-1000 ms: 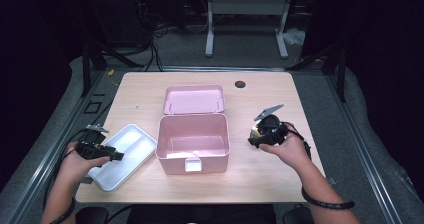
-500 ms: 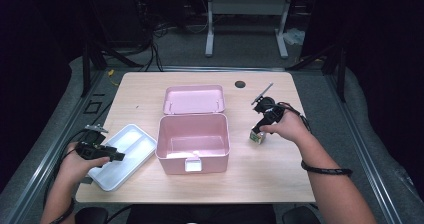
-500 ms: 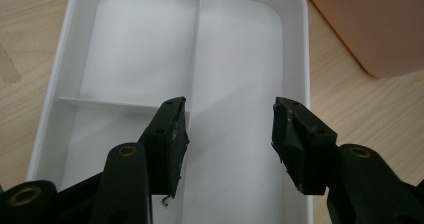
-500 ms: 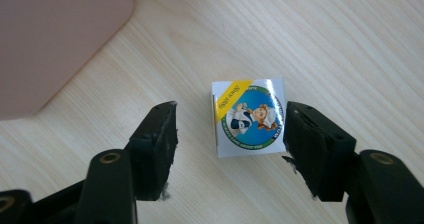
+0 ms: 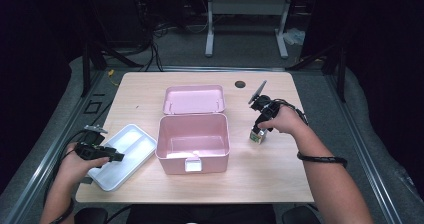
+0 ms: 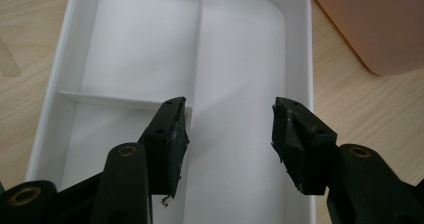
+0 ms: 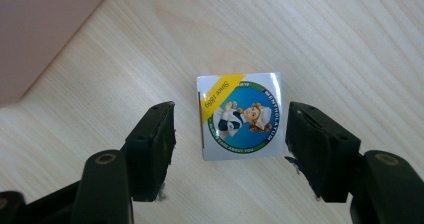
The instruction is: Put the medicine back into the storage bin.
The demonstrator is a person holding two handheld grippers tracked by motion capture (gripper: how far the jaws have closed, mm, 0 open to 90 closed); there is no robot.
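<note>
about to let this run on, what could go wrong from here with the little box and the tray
The right gripper stands open around the small box, with more gap at one pad than the other: closing may push or twist the box on the table.
The left gripper sits open over the white tray, one pad by its divider; closing there could tip the tray.

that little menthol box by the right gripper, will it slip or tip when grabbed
The small box looks like printed card with flat sides, so probably light, fairly stiff and unlikely to roll. Its glossy faces may slip a little in the right gripper, whose open jaws flank it. Sitting flat on the table, it shouldn't tip easily, though a hard squeeze might dent it.
</note>
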